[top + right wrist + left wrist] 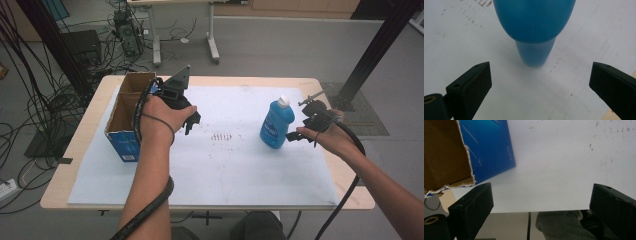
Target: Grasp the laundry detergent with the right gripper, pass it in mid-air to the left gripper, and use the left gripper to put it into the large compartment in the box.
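Glossy smooth blue plastic bottle (276, 123); blue cardboard box (125, 114) with torn raw brown edges; matt white tabletop sheet (225, 165).

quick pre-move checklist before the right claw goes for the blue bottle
1. Right claw open: ok, its jaws stand wide apart in the right gripper view.
2. Blue bottle upright on the white mat: ok, white cap on top.
3. Bottle lined up between the jaws: ok, it sits roughly centred ahead of them in the right gripper view, not yet between them.
4. Path to the bottle free: ok, bare mat lies between claw and bottle.
5. Left claw out of the way: ok, open and holding nothing, beside the cardboard box, well apart from the bottle.
6. Bottle cap shut tight: cannot tell.
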Demonstrator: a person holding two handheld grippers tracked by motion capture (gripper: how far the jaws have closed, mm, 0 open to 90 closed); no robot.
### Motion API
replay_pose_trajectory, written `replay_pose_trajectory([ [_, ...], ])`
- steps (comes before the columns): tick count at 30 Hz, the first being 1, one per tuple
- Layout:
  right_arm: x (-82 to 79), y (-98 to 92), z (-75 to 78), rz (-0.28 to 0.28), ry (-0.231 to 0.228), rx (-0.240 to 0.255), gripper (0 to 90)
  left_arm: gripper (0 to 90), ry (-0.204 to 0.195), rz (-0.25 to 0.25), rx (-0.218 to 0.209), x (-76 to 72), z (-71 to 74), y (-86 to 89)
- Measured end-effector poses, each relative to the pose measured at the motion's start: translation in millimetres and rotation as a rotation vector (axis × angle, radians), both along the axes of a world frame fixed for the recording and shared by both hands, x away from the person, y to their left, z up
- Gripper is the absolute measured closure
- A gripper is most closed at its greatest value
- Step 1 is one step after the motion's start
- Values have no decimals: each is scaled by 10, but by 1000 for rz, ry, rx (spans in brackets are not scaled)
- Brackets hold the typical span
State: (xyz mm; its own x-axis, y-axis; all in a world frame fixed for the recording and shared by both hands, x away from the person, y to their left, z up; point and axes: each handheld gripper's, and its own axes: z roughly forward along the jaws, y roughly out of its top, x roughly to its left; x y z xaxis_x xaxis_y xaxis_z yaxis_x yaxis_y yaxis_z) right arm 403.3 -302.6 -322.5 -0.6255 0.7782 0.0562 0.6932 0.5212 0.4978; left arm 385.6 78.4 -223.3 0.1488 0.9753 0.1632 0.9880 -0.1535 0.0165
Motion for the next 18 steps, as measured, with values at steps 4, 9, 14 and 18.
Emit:
replay_pose_trajectory([
  [4,-13,20,-107,8,-62,32,41,56,4,-6,2,11,-17,5],
  [9,-47,84,-218,20,-135,59,37,56,9,-8,4,16,-41,8],
  [14,-55,133,-322,19,-186,75,37,56,10,-2,7,14,-45,41],
  [18,-44,166,-401,-2,-216,103,32,56,6,6,-2,7,-42,65],
])
